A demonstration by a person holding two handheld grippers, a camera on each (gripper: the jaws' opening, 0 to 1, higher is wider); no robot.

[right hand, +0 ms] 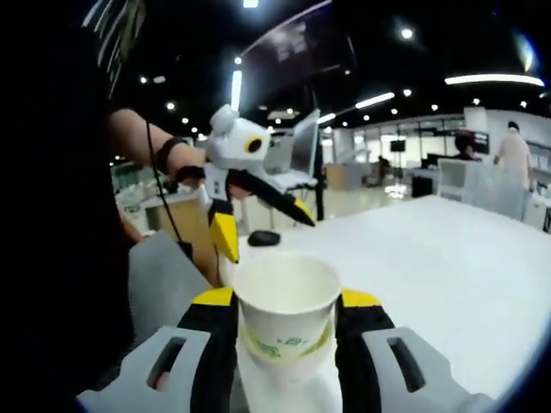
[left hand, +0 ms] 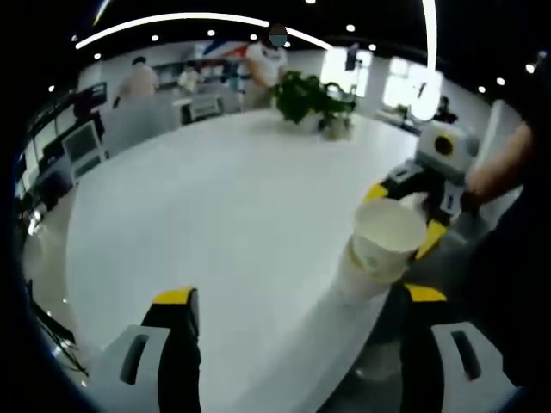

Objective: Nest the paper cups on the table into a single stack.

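White paper cups (right hand: 287, 303), apparently already nested, sit pinched between the right gripper's (right hand: 287, 303) yellow-tipped jaws above the white table (left hand: 224, 198). Left gripper (left hand: 297, 301) hangs spread wide, holding nothing.

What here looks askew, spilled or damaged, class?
Nothing stands out. The right gripper holds the stack of paper cups intact, with no spill on the white table. The left gripper hangs open.
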